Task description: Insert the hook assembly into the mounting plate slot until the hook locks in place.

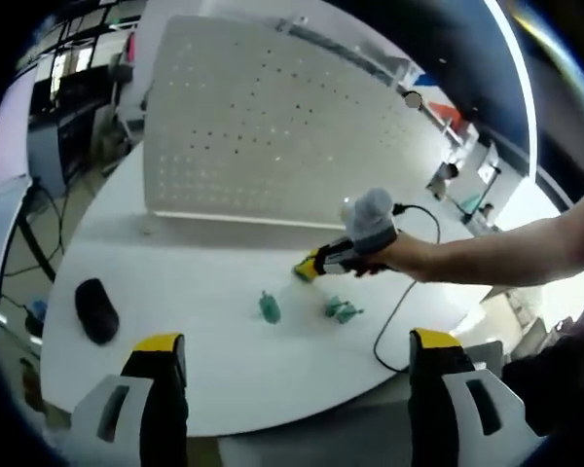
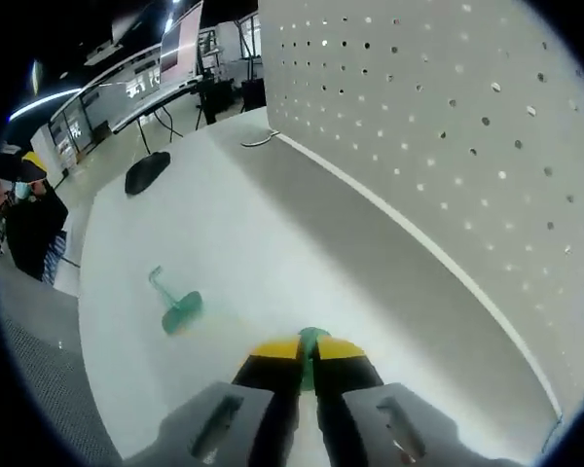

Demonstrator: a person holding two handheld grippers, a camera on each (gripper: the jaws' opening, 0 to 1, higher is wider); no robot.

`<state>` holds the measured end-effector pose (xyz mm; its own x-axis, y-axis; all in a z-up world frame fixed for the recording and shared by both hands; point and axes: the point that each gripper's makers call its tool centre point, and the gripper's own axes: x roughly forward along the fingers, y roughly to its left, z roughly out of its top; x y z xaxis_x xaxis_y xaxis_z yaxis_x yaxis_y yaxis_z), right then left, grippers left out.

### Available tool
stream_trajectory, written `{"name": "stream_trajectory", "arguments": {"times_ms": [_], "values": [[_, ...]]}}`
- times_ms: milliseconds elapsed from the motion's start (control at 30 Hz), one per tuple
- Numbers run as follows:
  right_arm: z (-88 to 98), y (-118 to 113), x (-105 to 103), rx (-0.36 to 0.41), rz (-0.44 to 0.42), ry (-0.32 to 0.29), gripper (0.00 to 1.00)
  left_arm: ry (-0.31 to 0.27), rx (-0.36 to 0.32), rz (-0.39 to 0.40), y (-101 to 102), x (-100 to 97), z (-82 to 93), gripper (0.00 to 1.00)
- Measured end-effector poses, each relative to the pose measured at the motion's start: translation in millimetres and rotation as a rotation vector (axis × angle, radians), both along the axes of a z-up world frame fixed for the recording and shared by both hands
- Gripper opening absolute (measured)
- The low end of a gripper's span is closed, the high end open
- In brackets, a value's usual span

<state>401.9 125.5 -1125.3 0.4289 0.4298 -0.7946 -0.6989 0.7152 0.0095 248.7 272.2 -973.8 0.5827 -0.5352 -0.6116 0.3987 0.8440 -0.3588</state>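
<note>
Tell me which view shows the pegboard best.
The left gripper view: the pegboard stands whole at the table's far side. In the right gripper view, the pegboard is close and cropped, though its holes read more clearly.

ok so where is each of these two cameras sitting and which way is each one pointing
Left gripper view: rides the left gripper, jaws apart; looks across the white table at the pegboard, two green hooks, a black mouse, plus the person's forearm holding the right gripper.
Right gripper view: rides the right gripper, jaws closed on a green hook; looks along the pegboard.
Shared: table, pegboard, loose hook, mouse.
</note>
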Motion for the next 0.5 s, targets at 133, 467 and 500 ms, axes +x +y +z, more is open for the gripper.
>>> {"name": "stream_trajectory", "arguments": {"times_ms": [133, 467, 500], "values": [[-0.5, -2.8, -0.4, 0.006, -0.013, 0.008, 0.01, 0.004, -0.003, 0.0, 0.0, -0.1, -2.9, 0.96], [8.5, -6.9, 2.3, 0.033, -0.025, -0.033, 0.0, -0.002, -0.008, 0.021, 4.6, 1.1, -1.5, 0.97], [9.3, -7.1, 1.8, 0.039, -0.03, -0.031, 0.0, -0.002, -0.008, 0.021, 4.8, 1.0, -1.4, 0.97]]}}
